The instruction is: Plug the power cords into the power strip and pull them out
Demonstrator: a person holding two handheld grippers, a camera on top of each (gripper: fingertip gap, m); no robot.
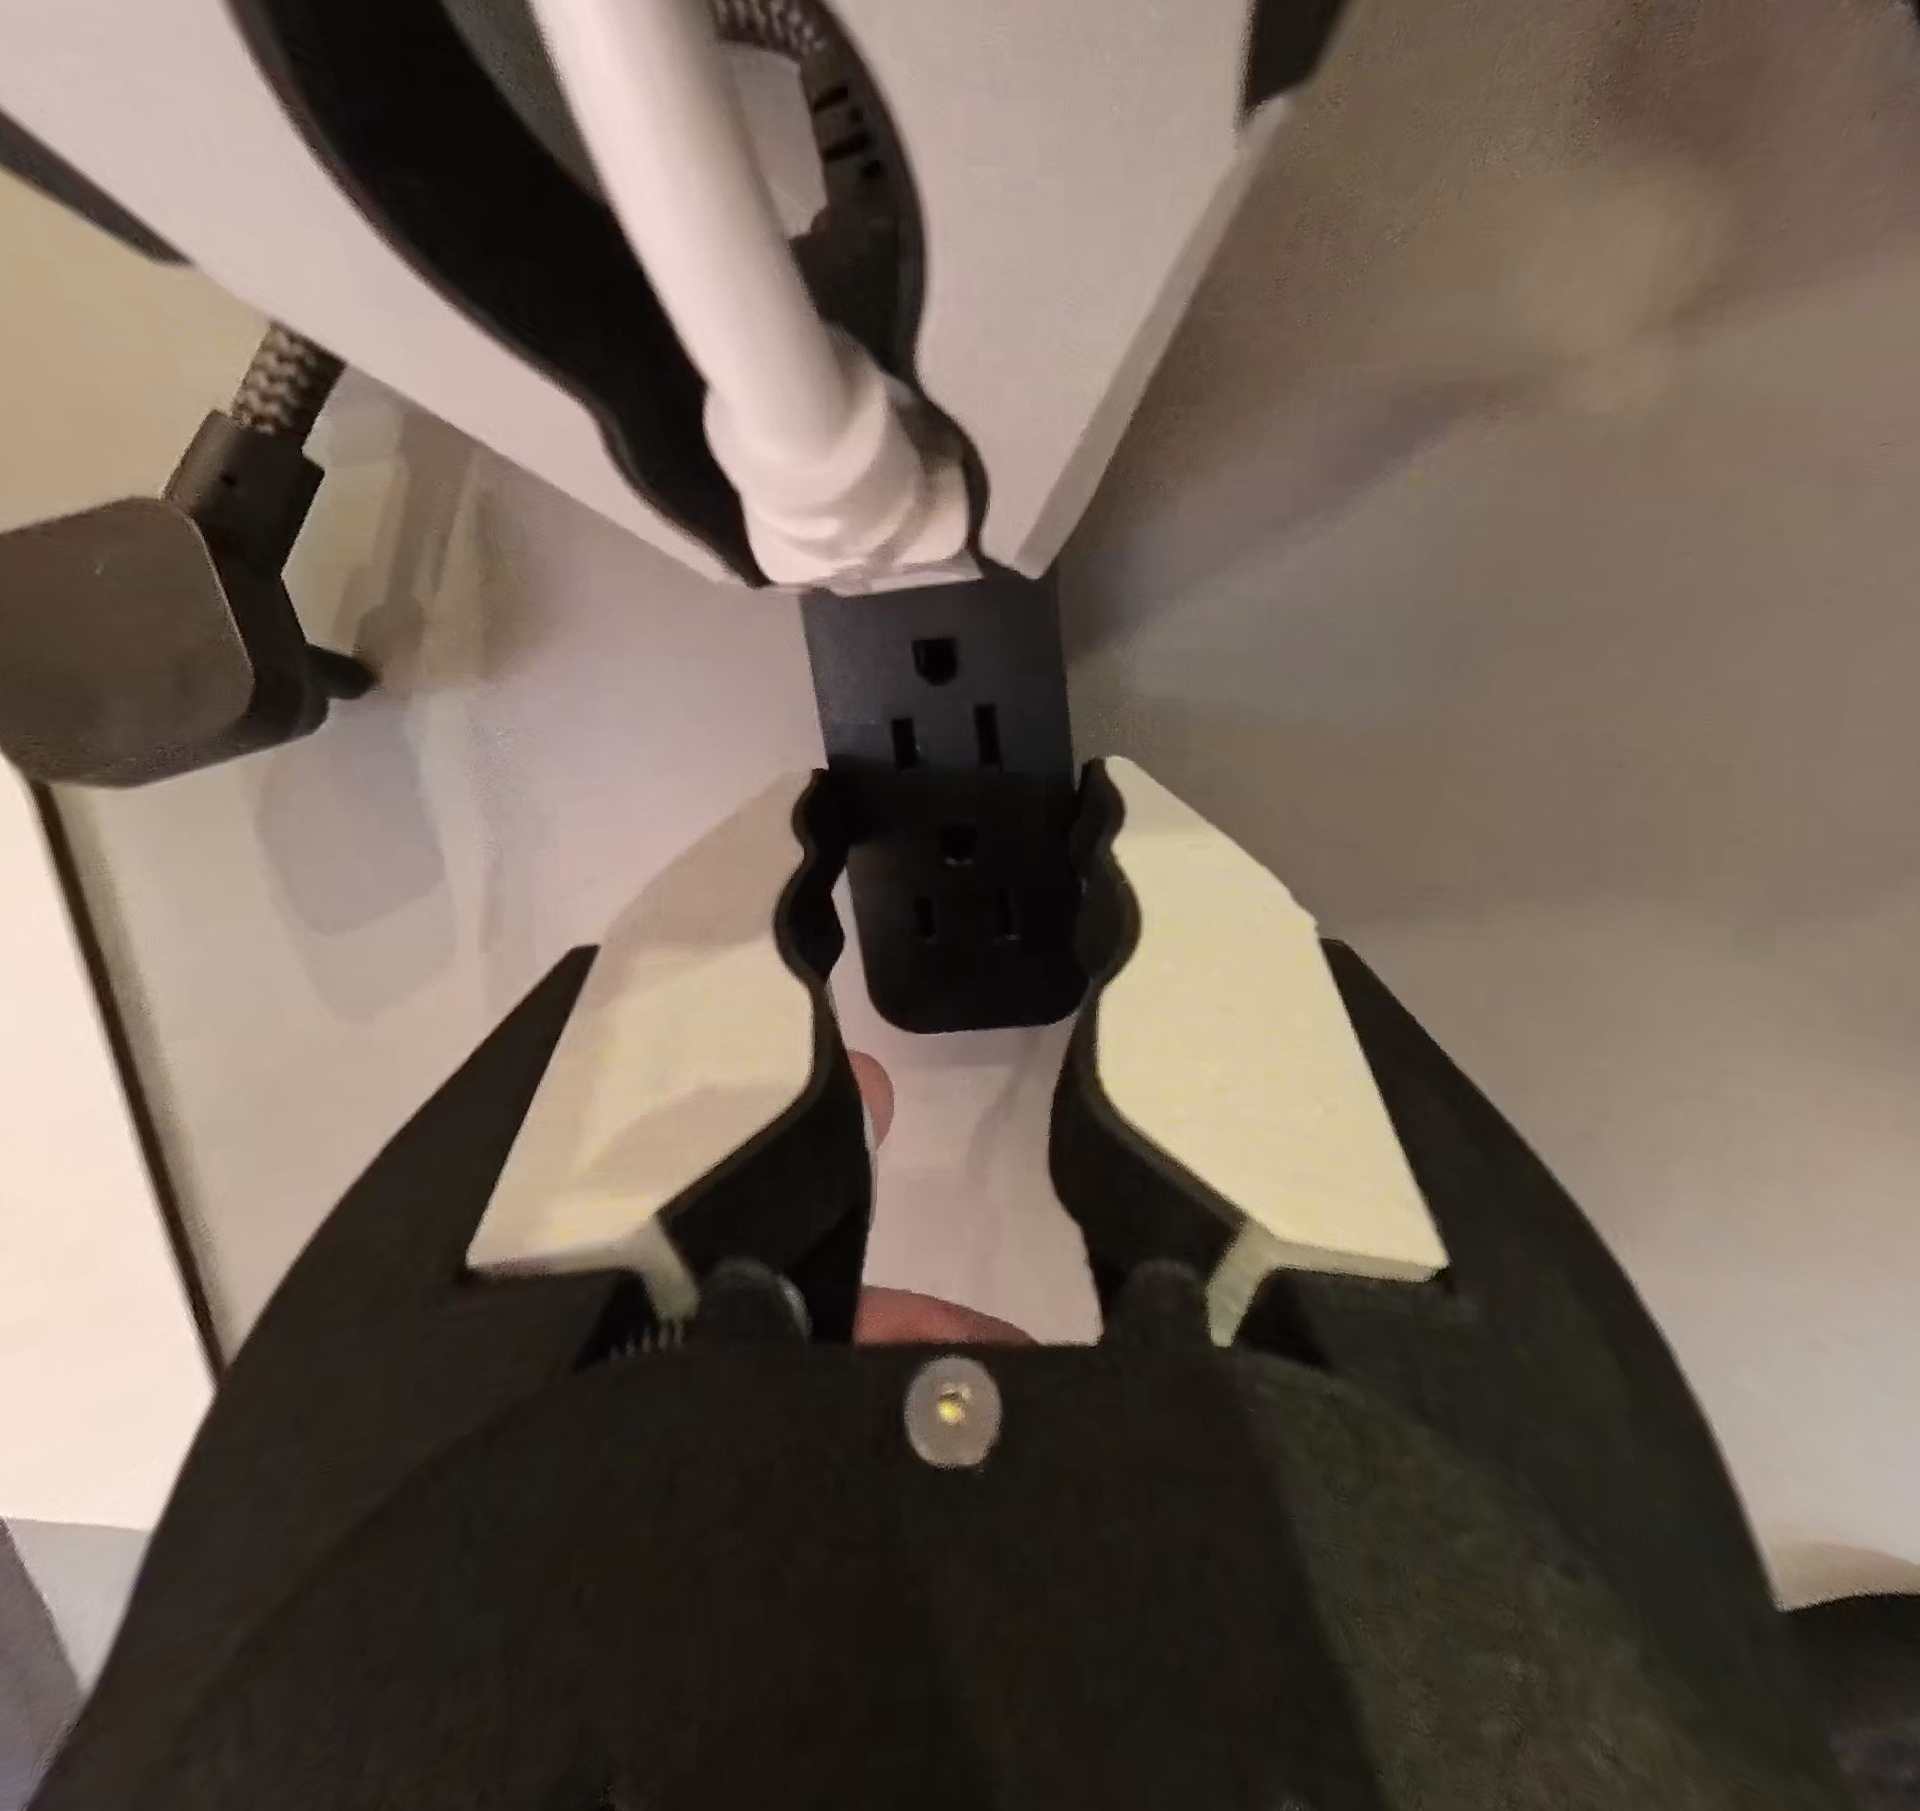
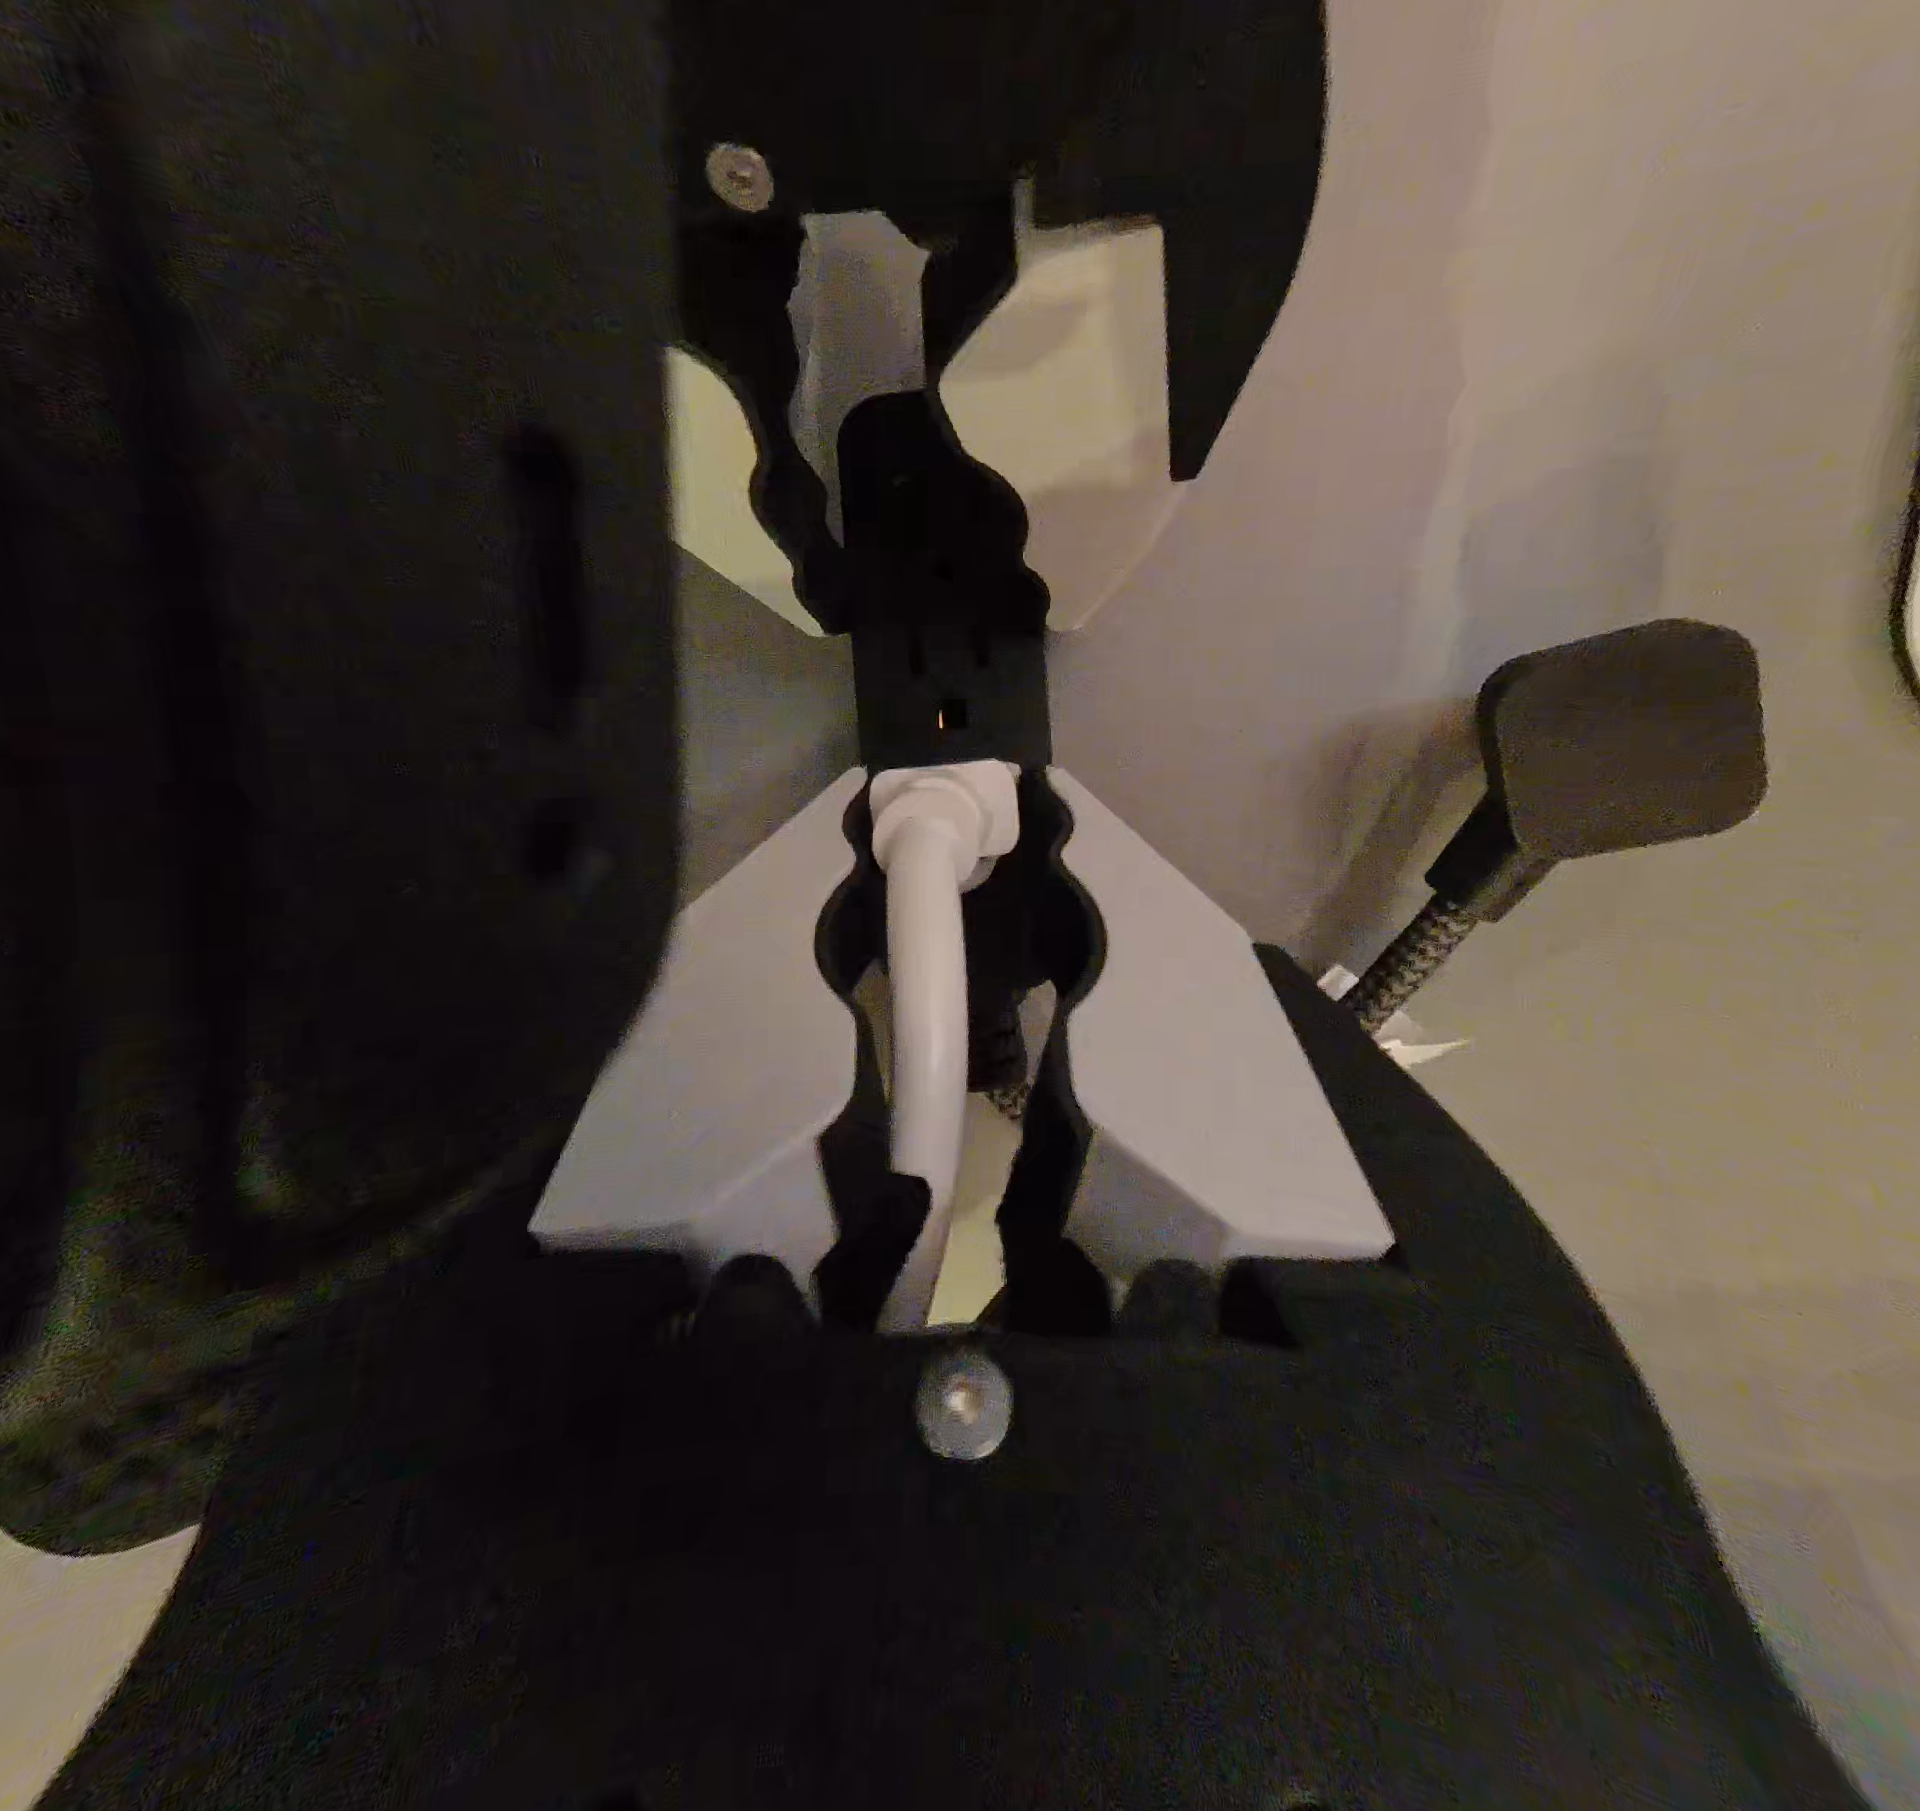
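Left gripper (image 1: 951, 888) clamps the end of the black power strip (image 1: 940, 712), steadying it. Directly opposite, the right gripper (image 2: 961, 826) pinches the white plug (image 2: 940, 805) seated in the strip. Best pull straight along the prongs, without rocking, with the strip braced.

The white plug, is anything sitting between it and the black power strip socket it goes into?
Nothing visible does. The white plug, clamped in the right gripper, sits right against the black power strip. The left gripper clamps the strip's far end, leaving two bare sockets between. The grey adapter block lies off to the side.
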